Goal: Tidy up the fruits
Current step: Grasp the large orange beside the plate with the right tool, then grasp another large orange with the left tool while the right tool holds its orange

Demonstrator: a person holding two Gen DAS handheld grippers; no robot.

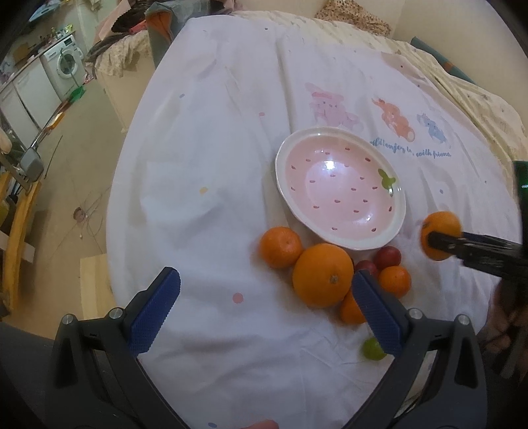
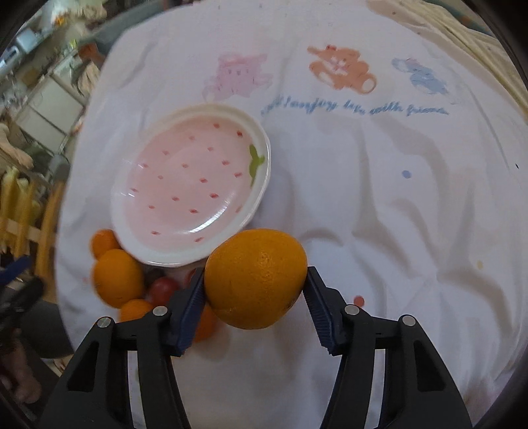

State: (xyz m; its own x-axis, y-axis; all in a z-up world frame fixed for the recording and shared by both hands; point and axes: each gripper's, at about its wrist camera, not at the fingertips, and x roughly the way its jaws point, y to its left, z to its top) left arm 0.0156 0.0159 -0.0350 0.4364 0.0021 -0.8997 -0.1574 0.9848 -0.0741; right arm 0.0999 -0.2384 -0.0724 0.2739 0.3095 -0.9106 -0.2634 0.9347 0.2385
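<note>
A pink strawberry-pattern plate point(image 1: 392, 227) sits empty on the white cloth; it also shows in the right wrist view point(image 2: 260, 138). In front of it lies a pile of fruit: a big orange point(image 1: 322, 275), several small mandarins point(image 1: 280, 247), red plums point(image 1: 387, 257) and a green grape point(image 1: 371, 349). My left gripper point(image 1: 265, 305) is open and empty, just in front of the pile. My right gripper point(image 2: 254, 287) is shut on an orange point(image 2: 255, 277), held above the cloth by the plate's near right rim. That orange shows at the right in the left wrist view point(image 1: 440, 227).
The table has a white cloth point(image 2: 379, 198) with cartoon animals and blue writing. Its left edge drops to the floor, with a washing machine point(image 1: 64, 64) and wooden furniture point(image 1: 16, 224) beyond. A patterned cushion point(image 1: 356, 16) lies at the far side.
</note>
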